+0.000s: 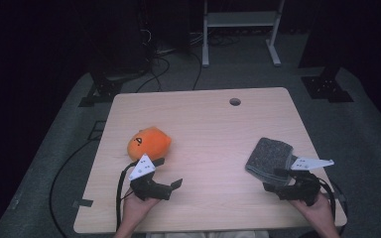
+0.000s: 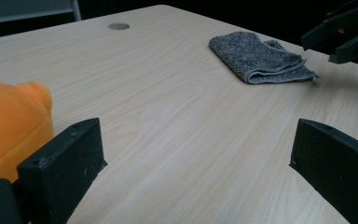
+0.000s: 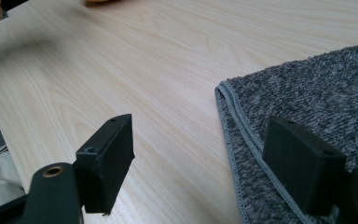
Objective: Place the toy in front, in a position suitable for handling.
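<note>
An orange plush toy (image 1: 149,143) lies on the left half of the wooden table (image 1: 208,124). My left gripper (image 1: 168,172) rests just in front of it, jaws wide apart with nothing between them; in the left gripper view the plush (image 2: 9,126) sits beside the left jaw of that gripper (image 2: 200,163). A folded grey towel (image 1: 269,157) lies at the right. My right gripper (image 1: 274,179) stands open at its near edge. In the right gripper view one jaw of that gripper (image 3: 205,161) hovers over the towel's hem (image 3: 317,93), the other over bare wood.
A round cable hole (image 1: 234,101) sits near the table's far edge. Beyond the table stand a white metal frame (image 1: 240,20) and cables on the dark floor. The right gripper (image 2: 340,32) shows far off behind the towel (image 2: 261,58) in the left gripper view.
</note>
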